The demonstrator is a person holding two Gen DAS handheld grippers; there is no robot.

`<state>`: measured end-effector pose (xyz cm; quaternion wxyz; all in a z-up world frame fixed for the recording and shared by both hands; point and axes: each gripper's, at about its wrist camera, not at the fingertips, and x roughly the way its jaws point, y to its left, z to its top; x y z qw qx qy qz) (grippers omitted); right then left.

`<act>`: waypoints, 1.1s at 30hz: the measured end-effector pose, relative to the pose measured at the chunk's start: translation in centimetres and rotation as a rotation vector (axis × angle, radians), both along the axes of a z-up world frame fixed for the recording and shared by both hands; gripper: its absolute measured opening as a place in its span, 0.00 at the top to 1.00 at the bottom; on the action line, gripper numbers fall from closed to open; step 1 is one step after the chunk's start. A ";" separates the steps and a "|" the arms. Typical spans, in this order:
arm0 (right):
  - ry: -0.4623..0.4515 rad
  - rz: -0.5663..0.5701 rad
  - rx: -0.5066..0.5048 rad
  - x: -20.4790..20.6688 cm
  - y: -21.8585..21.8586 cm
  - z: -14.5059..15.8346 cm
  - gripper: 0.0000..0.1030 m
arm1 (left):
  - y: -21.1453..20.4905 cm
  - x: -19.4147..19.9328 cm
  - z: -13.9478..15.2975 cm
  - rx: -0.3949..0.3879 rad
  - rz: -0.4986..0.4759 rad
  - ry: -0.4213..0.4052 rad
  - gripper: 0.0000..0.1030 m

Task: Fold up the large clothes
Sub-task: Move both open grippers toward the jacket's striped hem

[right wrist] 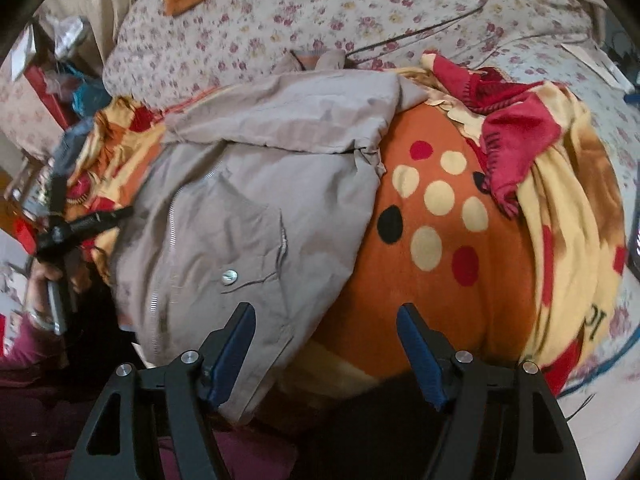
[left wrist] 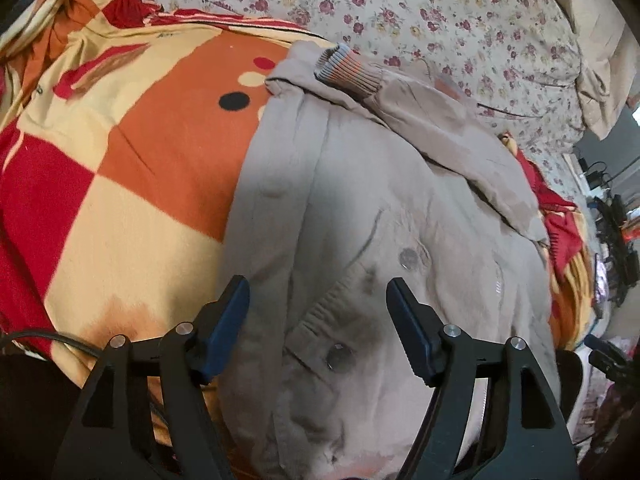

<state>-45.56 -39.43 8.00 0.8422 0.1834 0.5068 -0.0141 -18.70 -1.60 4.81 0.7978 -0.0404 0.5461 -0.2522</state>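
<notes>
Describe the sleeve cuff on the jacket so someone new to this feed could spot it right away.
Start from the orange, red and cream blanket spread over the floral bedsheet; a beige jacket lies on it. Follow its folded sleeve to the far end: the cuff is ribbed knit with grey and orange stripes, unlike the plain smooth fabric around it.

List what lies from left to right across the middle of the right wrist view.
Left gripper → beige jacket → orange blanket with dots → bunched red and yellow blanket edge → floral bedsheet.
</notes>
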 end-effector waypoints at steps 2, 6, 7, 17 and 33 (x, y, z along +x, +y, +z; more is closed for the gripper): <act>-0.014 -0.009 0.000 -0.7 0.2 0.5 0.25 | 0.1 -0.4 0.2 -0.004 -0.004 -0.001 0.31; -0.020 0.016 0.012 -1.0 1.4 0.4 0.25 | 0.3 -1.3 0.5 -0.010 -0.018 0.001 0.31; -0.018 0.024 0.012 -1.0 1.8 0.3 0.25 | 0.4 -1.5 0.5 -0.009 -0.022 0.001 0.31; -0.025 0.080 0.016 -0.7 4.5 -0.3 0.25 | 1.7 -2.9 0.8 -0.041 -0.003 0.008 0.31; -0.013 0.050 0.026 -0.9 4.2 -1.3 0.22 | 2.5 -3.3 0.7 -0.050 0.006 0.002 0.31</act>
